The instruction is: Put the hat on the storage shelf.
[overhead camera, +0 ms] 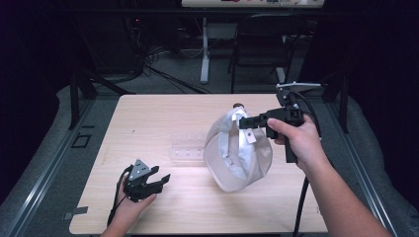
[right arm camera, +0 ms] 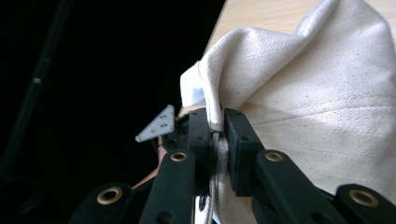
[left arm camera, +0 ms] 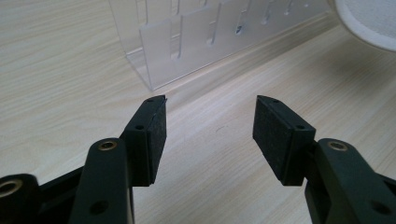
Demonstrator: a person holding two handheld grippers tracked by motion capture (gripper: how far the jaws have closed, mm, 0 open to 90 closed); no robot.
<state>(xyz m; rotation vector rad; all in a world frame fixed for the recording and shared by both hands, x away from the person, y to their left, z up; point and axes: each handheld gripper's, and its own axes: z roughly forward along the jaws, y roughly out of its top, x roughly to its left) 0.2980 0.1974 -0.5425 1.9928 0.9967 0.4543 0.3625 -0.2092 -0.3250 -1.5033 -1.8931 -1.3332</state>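
Cap (overhead camera: 242,158): a white cloth cap, held above the right half of the desk (overhead camera: 163,212) by the right gripper (overhead camera: 243,122). It hangs with its opening turned toward the left side of the high view, so the inner band and a small white label are exposed. Its lowest part hangs close to the desk surface; contact cannot be confirmed.

Right gripper: held in the person's right hand (overhead camera: 299,140), which enters from the lower right of the high view. The fingers are closed tight on the stitched rim of the cap (right arm camera: 299,93). In the right gripper view the rim seam runs down between the two pads, and the cloth spreads up and to the right of them.

Left gripper (overhead camera: 157,180): held in the person's left hand (overhead camera: 136,202), low over the front left part of the desk and well apart from the cap. Its fingers (left arm camera: 154,140) are spread wide and hold nothing; bare desk (left arm camera: 56,84) lies between them.

Clear plastic rack (overhead camera: 188,148): stands on the desk just left of the cap. In the left gripper view the rack (left arm camera: 205,37) stands ahead of the open fingers, and its upright slotted panels are visible. An edge of the cap (left arm camera: 369,23) sits in the top right corner of that view.
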